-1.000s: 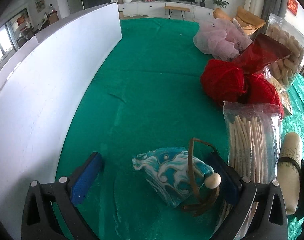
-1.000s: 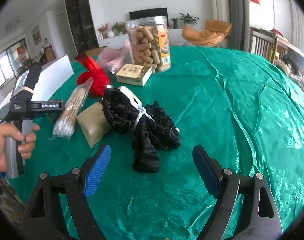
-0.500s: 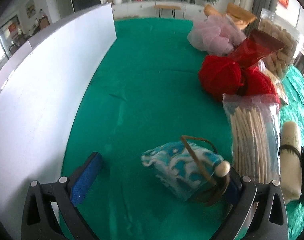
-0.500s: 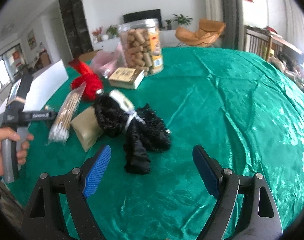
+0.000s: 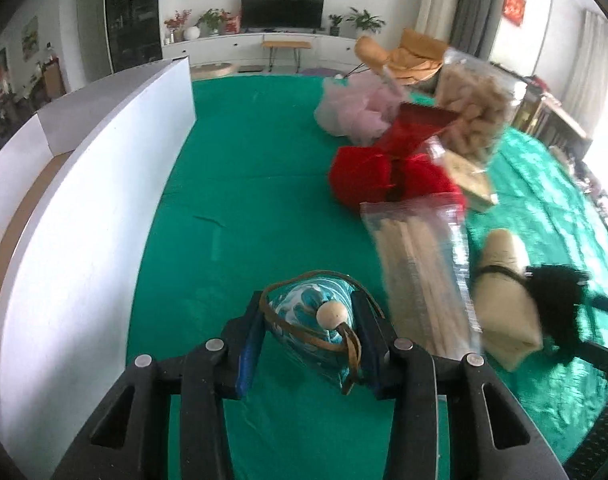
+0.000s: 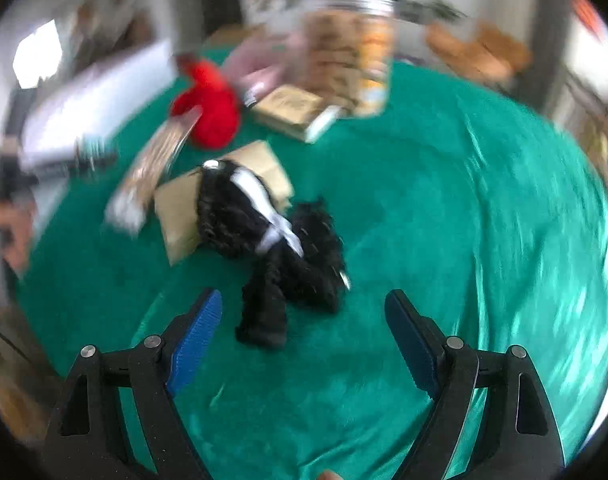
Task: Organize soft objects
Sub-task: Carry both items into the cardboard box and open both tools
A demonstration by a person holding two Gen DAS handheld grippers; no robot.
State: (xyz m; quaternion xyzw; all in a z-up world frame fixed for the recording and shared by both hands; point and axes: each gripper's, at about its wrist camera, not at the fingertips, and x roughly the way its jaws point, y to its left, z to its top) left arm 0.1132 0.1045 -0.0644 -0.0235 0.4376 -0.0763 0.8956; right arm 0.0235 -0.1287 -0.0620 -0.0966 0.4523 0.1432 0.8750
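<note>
Left claw (image 5: 309, 334) is clamped on one teal-and-white drawstring pouch (image 5: 304, 316), its blue pads pressing both sides; a brown cord with a single wooden bead (image 5: 330, 313) loops over the top, and the pouch's underside is hidden behind the claw. Right claw (image 6: 304, 322) stands spread wide with nothing between its pads, just short of one black lace bundle (image 6: 276, 248) tied with a white ribbon, lying on the green worktop (image 6: 464, 208). That whole view is smeared, so details are hard to read. Under the bundle lies one tan pouch (image 6: 184, 208), partly covered. Beside it, one clear bag of sticks (image 5: 420, 276), two red yarn balls (image 5: 364, 176), one pink mesh puff (image 5: 352, 108) and one clear jar of snacks (image 5: 472, 108), blurred. A white board (image 5: 84, 208) edges the worktop on the left.
</note>
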